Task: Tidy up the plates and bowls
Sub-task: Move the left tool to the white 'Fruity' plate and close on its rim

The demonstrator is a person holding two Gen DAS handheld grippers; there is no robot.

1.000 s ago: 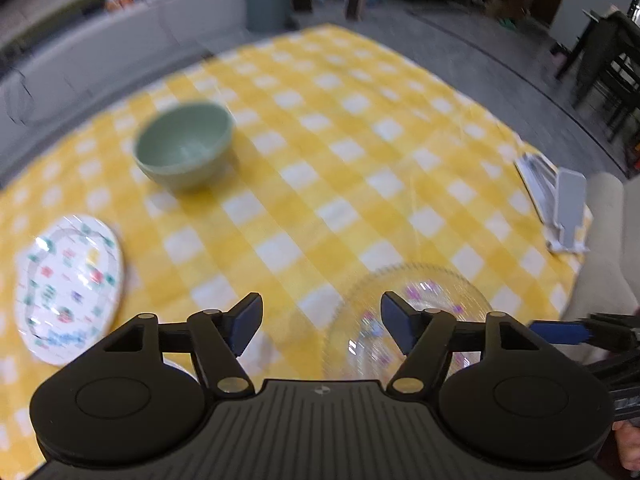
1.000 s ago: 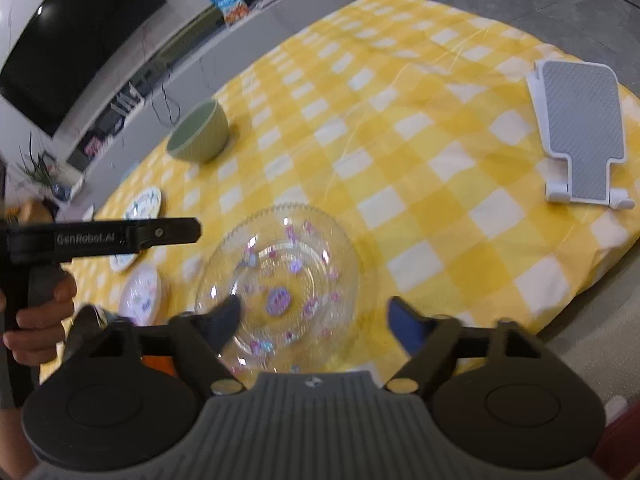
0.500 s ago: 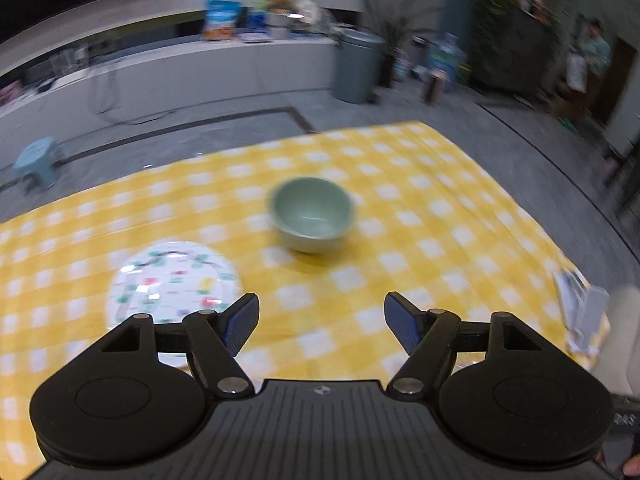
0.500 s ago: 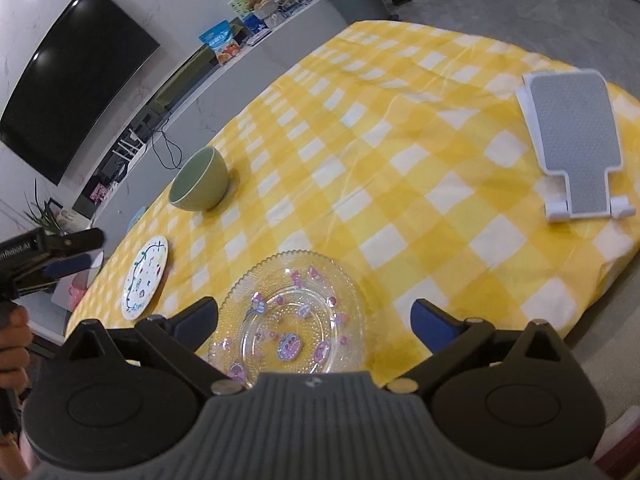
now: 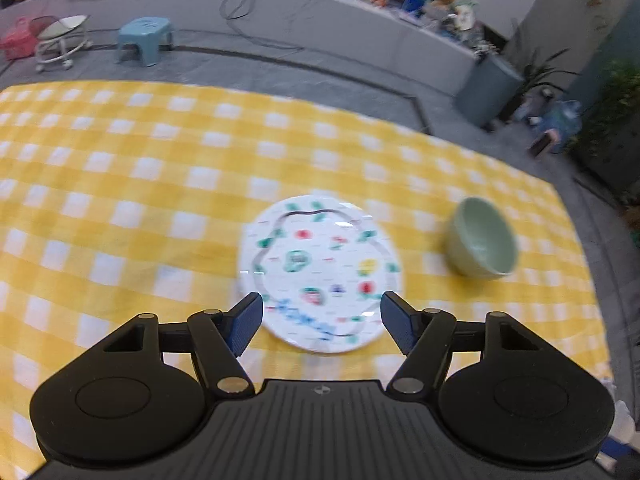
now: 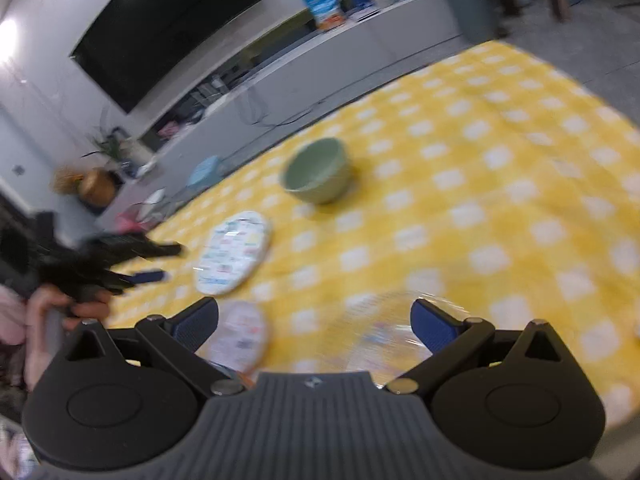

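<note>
A white plate with coloured pictures [image 5: 320, 272] lies on the yellow checked tablecloth [image 5: 120, 200], just ahead of and below my left gripper [image 5: 322, 320]. Its jaws are wide apart, closing slightly, and hold nothing. A pale green bowl [image 5: 482, 240] stands to the right of the plate. In the right wrist view the bowl [image 6: 316, 172] is further back, and the patterned plate [image 6: 234, 252] lies left of centre. A smaller patterned plate [image 6: 240, 336] and a clear glass plate [image 6: 384, 336], both blurred, lie below my open, empty right gripper [image 6: 314, 326]. The left gripper [image 6: 168, 262] shows at the left edge.
A person's hand [image 6: 52, 312] grips the left tool at the table's left side. Beyond the table are a blue stool [image 5: 146, 38], a white wheeled stool [image 5: 60, 40], a grey bin [image 5: 486, 98], a long low counter and a wall screen [image 6: 160, 28].
My left gripper swung left from the glass plate, past the bowl, to face the patterned plate. My right gripper rose and turned left and its jaws widened; the grey stand left its view.
</note>
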